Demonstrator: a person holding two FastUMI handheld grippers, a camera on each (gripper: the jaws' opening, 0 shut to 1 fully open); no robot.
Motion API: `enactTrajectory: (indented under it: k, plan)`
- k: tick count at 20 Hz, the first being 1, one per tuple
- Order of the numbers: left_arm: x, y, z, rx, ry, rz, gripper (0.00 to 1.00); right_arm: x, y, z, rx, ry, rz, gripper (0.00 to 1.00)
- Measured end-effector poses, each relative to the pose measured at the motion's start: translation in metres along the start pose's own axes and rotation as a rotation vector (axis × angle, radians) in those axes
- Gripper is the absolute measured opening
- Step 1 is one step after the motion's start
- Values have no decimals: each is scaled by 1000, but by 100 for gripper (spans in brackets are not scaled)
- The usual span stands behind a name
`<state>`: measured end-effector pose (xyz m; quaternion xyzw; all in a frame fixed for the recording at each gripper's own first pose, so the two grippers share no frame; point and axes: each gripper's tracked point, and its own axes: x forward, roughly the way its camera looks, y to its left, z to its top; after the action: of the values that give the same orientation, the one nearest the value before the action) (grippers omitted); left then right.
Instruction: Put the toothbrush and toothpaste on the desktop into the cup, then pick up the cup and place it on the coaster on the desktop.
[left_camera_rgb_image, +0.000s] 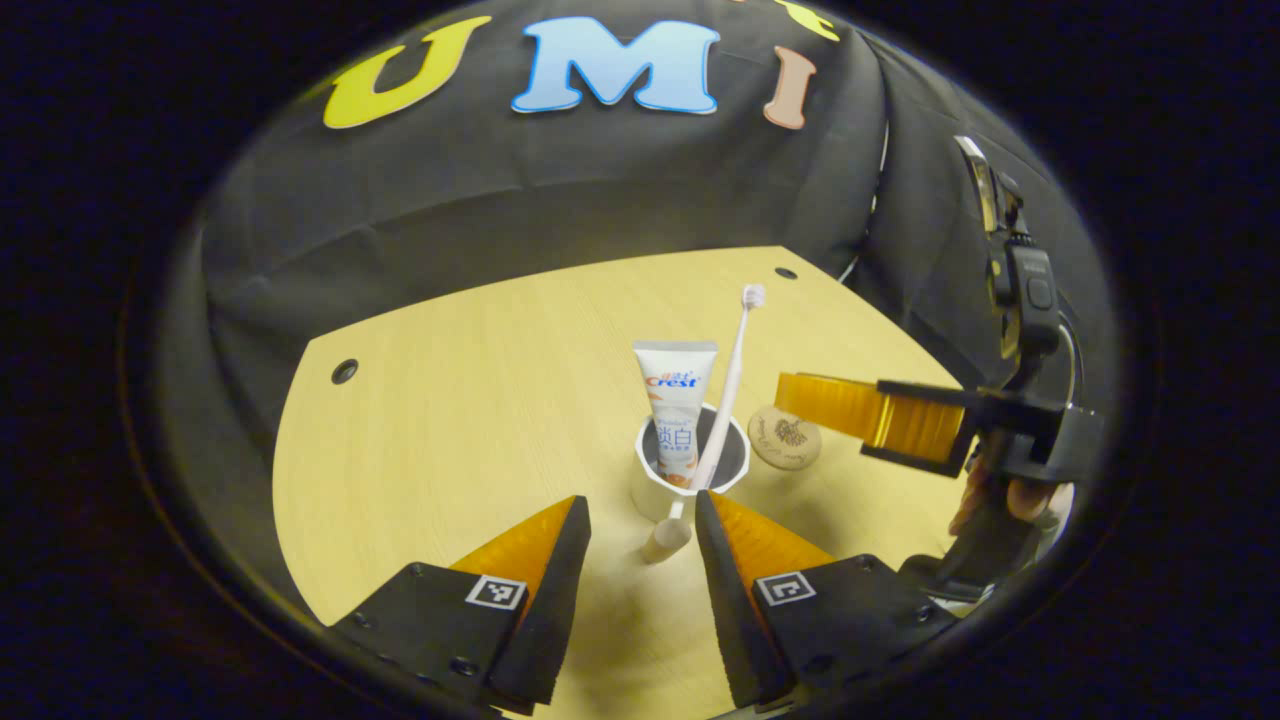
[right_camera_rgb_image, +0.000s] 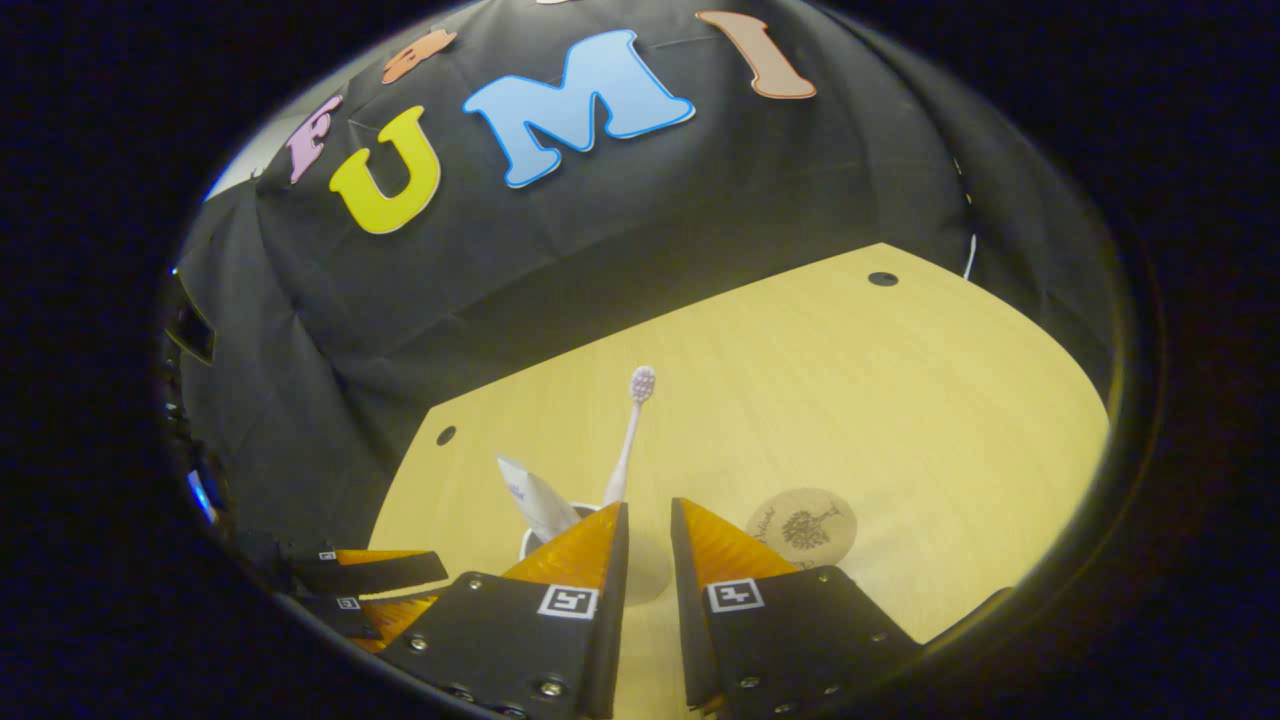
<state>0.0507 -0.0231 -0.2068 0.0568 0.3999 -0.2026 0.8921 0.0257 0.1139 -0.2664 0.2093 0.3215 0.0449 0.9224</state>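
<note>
A white cup stands on the wooden desktop. In it stand the toothpaste tube and the toothbrush, head up. A short pale stub sticks out of the cup's near side. My left gripper is open, its fingertips just short of the cup, one on each side. The round wooden coaster lies right of the cup. My right gripper, held by a hand, hovers over the coaster. In the right gripper view, that gripper is narrowly open, nothing held, with the cup, toothbrush, toothpaste and coaster ahead.
The desktop has small dark holes near its corners. Black cloth walls close it off at the back and sides. A dark device on a stand rises at the right. The left gripper sits low at the left.
</note>
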Motion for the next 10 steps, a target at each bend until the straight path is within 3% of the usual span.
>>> enactTrajectory:
  k: [10]
  plan:
    - [41, -19, -35, 182, 329, -91, 70, -30, -93, 8, 146, -10, -142, 25]
